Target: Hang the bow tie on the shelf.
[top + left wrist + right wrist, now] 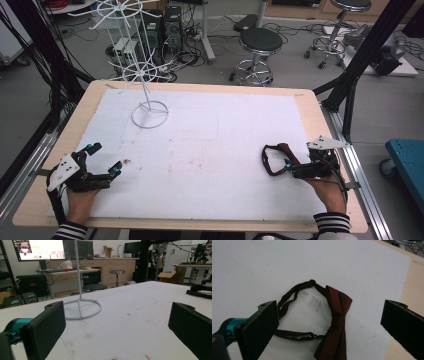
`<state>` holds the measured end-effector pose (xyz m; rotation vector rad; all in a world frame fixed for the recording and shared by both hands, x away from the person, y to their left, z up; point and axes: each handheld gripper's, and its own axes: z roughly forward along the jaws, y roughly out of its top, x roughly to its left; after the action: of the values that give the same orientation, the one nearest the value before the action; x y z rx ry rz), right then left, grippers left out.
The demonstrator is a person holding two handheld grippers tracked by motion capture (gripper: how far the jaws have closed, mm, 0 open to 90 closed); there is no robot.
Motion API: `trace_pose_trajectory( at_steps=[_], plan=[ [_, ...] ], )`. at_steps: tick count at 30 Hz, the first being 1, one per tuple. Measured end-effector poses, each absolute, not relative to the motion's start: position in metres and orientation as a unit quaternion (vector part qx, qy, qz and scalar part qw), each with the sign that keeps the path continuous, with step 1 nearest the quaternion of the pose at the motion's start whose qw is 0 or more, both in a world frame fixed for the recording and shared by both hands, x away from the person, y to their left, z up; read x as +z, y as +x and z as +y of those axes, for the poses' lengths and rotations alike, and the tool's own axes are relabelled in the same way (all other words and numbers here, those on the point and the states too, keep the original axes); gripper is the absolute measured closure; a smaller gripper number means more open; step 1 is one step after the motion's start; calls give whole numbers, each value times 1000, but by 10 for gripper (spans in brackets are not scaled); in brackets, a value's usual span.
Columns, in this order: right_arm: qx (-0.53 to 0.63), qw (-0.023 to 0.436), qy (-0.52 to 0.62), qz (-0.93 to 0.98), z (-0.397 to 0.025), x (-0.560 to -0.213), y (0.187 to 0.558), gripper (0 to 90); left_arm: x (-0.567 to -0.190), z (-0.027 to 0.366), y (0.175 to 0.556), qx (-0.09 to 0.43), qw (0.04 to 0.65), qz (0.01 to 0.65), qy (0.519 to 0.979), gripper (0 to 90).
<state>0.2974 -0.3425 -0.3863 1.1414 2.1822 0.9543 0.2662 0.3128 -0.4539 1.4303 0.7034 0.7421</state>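
Observation:
A dark red bow tie (278, 156) with a thin brown strap lies flat on the white mat (210, 150) at the right. My right gripper (294, 165) hovers just right of it, jaws open. In the right gripper view the bow tie (337, 312) lies between and beyond the open jaws of the right gripper (329, 322), its strap (287, 300) looping left. A white wire stand (148, 107) rises at the back left. My left gripper (106, 157) rests open at the front left, holding nothing. The left gripper view has the stand's ring base (83, 308) ahead of the left gripper (115, 322) and the bow tie (200, 291) far right.
The mat covers a wooden table (325, 125) with bare edges all round. Black frame posts (350, 80) stand at the right and left corners. Stools (257, 47) and cables sit on the floor behind. A blue cart (407, 160) stands off the right edge.

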Motion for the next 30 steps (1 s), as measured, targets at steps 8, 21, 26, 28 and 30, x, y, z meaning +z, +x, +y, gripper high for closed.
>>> trace_pose_trajectory(
  at_steps=[8, 21, 26, 28, 30],
  plan=[
    [318, 220, 424, 819, -344, -394, 303, 60, -454, 313, 266, 326, 637, 307, 627, 17],
    [270, 187, 457, 827, -348, -405, 311, 145, -454, 313, 266, 326, 637, 308, 627, 17],
    [254, 171, 477, 824, -349, -409, 314, 219, -454, 313, 266, 326, 637, 308, 627, 17],
    [247, 166, 481, 825, -350, -411, 315, 263, -454, 313, 266, 326, 637, 307, 627, 17],
    [247, 162, 484, 824, -350, -411, 315, 294, -454, 314, 266, 326, 637, 308, 627, 17]
  ],
)
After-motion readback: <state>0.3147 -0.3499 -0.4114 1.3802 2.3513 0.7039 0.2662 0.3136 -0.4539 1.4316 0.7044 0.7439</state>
